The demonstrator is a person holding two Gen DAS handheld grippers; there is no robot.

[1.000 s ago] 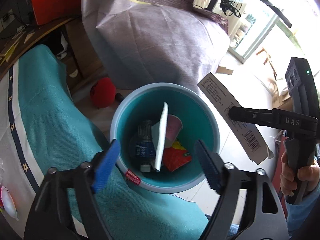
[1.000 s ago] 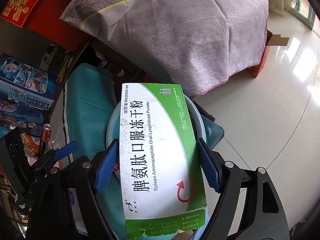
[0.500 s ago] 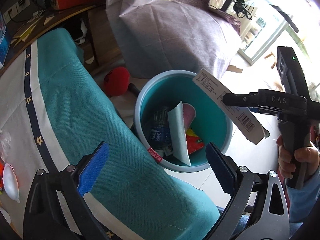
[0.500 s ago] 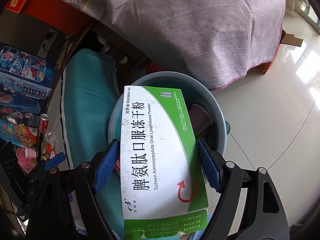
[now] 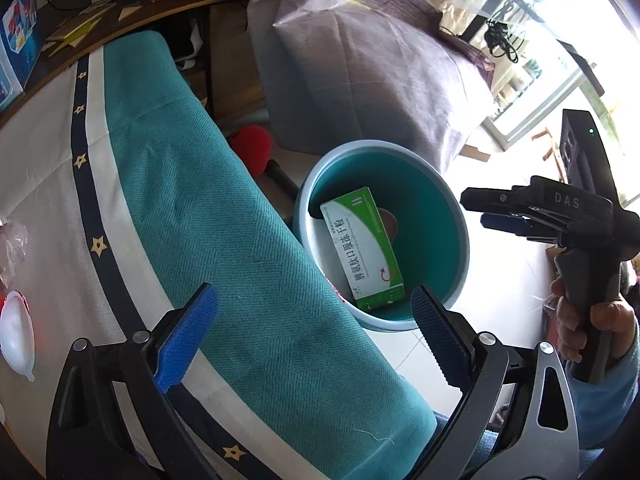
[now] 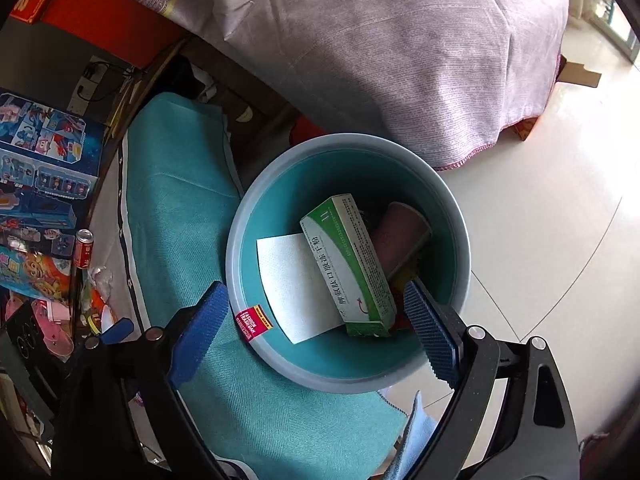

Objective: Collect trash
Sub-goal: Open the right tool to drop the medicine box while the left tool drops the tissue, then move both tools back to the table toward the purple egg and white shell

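A teal trash bin (image 5: 458, 240) (image 6: 236, 256) stands on the floor beside the table. A green and white medicine box (image 5: 362, 248) (image 6: 348, 260) lies inside it, on a white paper sheet (image 6: 294, 284) and beside a pink paper cup (image 6: 400, 236). My right gripper (image 6: 316, 332) is open and empty, above the bin's near rim; it also shows in the left wrist view (image 5: 476, 208), right of the bin. My left gripper (image 5: 312, 332) is open and empty, above the teal tablecloth (image 5: 224, 240).
A grey cloth-covered heap (image 6: 400, 52) stands behind the bin. A red ball (image 5: 250, 148) lies on the floor. A white lid (image 5: 14, 332), a small red can (image 6: 83, 248) and toy boxes (image 6: 36, 168) are on the table. Tiled floor (image 6: 552, 240) lies to the right.
The right gripper opened and let go of the medicine box, which fell into the bin. The left gripper drew back over the table.
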